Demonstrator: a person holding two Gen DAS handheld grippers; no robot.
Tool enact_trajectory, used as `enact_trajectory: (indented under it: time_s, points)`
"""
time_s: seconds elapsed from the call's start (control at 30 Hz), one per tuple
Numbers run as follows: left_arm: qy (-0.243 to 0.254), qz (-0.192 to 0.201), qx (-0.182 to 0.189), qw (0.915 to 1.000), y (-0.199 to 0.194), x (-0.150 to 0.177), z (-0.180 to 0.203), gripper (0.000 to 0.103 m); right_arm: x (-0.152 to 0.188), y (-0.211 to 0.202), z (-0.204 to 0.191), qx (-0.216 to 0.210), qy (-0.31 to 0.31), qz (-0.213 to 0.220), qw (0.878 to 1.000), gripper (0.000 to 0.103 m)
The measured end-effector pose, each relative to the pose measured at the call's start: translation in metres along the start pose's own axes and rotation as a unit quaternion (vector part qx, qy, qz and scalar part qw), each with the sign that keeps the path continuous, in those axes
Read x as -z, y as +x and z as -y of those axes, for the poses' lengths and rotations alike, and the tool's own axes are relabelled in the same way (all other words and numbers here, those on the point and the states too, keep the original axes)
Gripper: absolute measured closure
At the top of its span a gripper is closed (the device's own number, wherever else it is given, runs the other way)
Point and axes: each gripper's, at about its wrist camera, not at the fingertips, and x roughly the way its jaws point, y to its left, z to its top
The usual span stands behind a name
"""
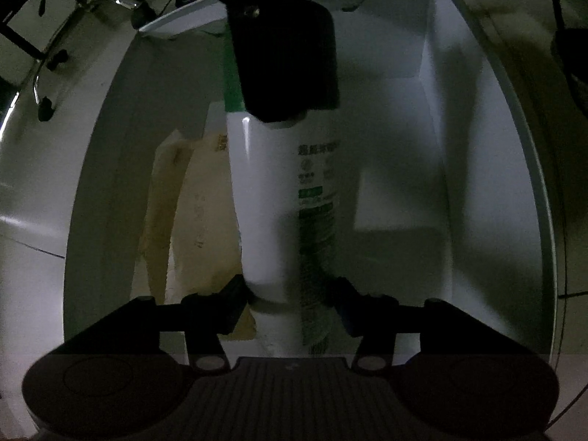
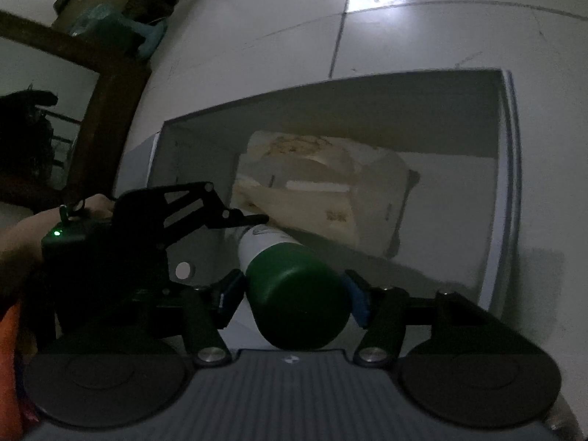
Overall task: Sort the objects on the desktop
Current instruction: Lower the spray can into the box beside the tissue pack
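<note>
A: What's biggest here?
B: The white box on the tiled floor, with a crumpled cream bag lying inside.
A: And the bottle?
B: The white, green-capped bottle hangs over the box; the left gripper pinches its base, and the right gripper has its jaws at the cap, grip unclear.

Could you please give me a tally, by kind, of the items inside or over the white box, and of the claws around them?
Bottles, white with a green cap: 1
Beige paper bags: 1
White boxes: 1
Claws: 2, the left claw at the bottle's base and the right claw at its cap
Total: 5
</note>
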Motion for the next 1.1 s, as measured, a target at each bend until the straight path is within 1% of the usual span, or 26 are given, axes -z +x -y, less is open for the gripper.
enact_trajectory:
  time_s: [0.13, 0.23, 0.3, 0.4, 0.53, 0.6, 0.7, 0.77, 0.83, 0.93, 1.07, 1.1]
  points:
    - [-0.002, 0.023, -0.010, 0.9997, -0.002, 0.009, 0.004, 0.057, 0.004, 0.000, 0.006, -0.008, 0.010, 0.002, 1.000, 0.040]
    - [-0.010, 0.030, -0.017, 0.9994, -0.004, 0.016, 0.008, 0.057, 0.005, 0.002, 0.010, -0.009, 0.019, 0.002, 1.000, 0.037]
    - [-0.017, 0.024, -0.014, 0.9995, -0.005, 0.018, 0.011, 0.057, 0.004, 0.005, 0.012, -0.010, 0.029, 0.000, 1.000, 0.036]
    - [-0.018, 0.003, -0.012, 0.9998, -0.003, 0.020, 0.007, 0.057, 0.003, 0.012, 0.014, -0.006, 0.036, -0.003, 0.999, 0.036]
    - [-0.015, -0.017, -0.005, 0.9997, -0.001, 0.019, 0.007, 0.057, 0.003, 0.024, 0.011, 0.016, 0.039, -0.015, 0.999, 0.034]
    - [-0.008, -0.024, 0.001, 0.9997, 0.004, 0.020, 0.006, 0.057, 0.003, 0.031, 0.011, 0.033, 0.051, -0.025, 0.998, 0.034]
    - [0.019, -0.032, 0.007, 0.9993, 0.008, 0.020, 0.013, 0.057, 0.003, 0.043, 0.013, 0.061, 0.076, -0.044, 0.994, 0.032]
    - [0.036, -0.040, 0.007, 0.9985, 0.012, 0.019, 0.017, 0.057, 0.003, 0.051, 0.014, 0.079, 0.082, -0.054, 0.992, 0.033]
    - [0.028, -0.042, 0.014, 0.9986, 0.015, 0.016, 0.015, 0.057, 0.004, 0.058, 0.014, 0.094, 0.085, -0.061, 0.990, 0.033]
    - [0.021, -0.044, 0.013, 0.9987, 0.018, 0.016, 0.012, 0.057, 0.005, 0.061, 0.012, 0.109, 0.083, -0.060, 0.989, 0.032]
    - [0.012, -0.043, 0.012, 0.9989, 0.017, 0.018, 0.011, 0.057, 0.006, 0.056, 0.015, 0.102, 0.093, -0.047, 0.989, 0.033]
    - [0.011, -0.043, 0.011, 0.9989, 0.012, 0.020, 0.021, 0.057, 0.007, 0.055, 0.014, 0.102, 0.093, -0.047, 0.989, 0.033]
